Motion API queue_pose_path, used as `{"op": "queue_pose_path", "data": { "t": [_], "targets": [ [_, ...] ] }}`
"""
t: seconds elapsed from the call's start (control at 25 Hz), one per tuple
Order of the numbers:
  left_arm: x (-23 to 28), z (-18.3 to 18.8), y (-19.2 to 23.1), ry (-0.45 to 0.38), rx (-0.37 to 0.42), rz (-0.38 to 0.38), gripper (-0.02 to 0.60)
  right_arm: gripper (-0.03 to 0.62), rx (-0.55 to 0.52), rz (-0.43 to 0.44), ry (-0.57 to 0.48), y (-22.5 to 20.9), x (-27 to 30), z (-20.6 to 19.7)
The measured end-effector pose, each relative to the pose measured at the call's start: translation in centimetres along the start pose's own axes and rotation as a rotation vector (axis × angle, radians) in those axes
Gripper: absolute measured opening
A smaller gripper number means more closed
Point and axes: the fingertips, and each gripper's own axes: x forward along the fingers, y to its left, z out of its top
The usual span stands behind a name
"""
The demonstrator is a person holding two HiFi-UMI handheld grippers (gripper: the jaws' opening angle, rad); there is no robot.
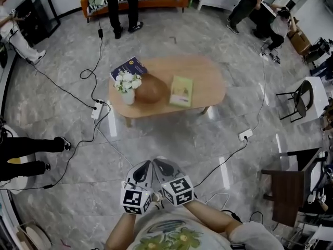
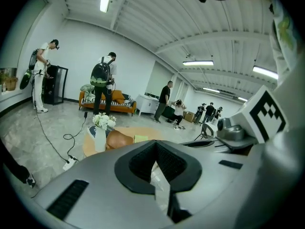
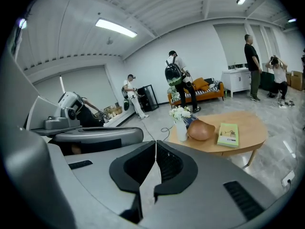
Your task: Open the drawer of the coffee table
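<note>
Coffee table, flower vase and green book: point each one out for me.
coffee table (image 1: 210,79), head view, bare top near its right end.
flower vase (image 1: 128,97), head view, white body.
green book (image 1: 181,91), head view, middle of cover.

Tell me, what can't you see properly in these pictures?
- Drawer of the oval wooden coffee table: head view, hidden under the tabletop; gripper views, too small to tell.
- Print on the green book: too small in every view.
- Dark blue book: head view, partly covered by the white flower vase.
</note>
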Motion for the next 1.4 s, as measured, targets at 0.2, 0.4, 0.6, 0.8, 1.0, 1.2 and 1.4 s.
{"op": "queue_pose_path", "data": {
  "t": [0.2, 0.4, 0.6, 0.8, 1.0, 1.2, 1.4],
  "targets": [
    [4.7, 1.2, 0.3, 0.025, -0.015, 0.001, 0.008, 0.021, -0.021, 0.036, 0.035, -4.1, 1.9, 1.8],
    [8.9, 2.3, 1.5, 0.035, -0.032, 0.022, 0.008, 0.021, -0.042, 0.085, 0.072, -7.3, 4.4, 3.3],
    [11.6, 2.3, 2.9, 0.033, -0.047, 0.059, 0.008, 0.021, -0.060, 0.133, 0.112, -9.3, 6.8, 3.6],
    [13.1, 1.4, 3.8, 0.049, -0.055, 0.071, 0.008, 0.021, -0.057, 0.153, 0.144, -10.3, 8.4, 3.0],
    [14.3, 0.6, 4.7, 0.068, -0.052, 0.069, 0.009, 0.021, -0.062, 0.169, 0.168, -11.1, 9.7, 2.3],
    [15.6, -1.2, 6.4, 0.060, -0.060, 0.072, 0.009, 0.021, -0.088, 0.192, 0.171, -11.7, 11.6, 1.1],
    [17.4, -4.2, 8.4, 0.048, -0.028, 0.065, 0.008, 0.021, -0.069, 0.193, 0.149, -12.9, 14.5, -1.4]
  ]
}}
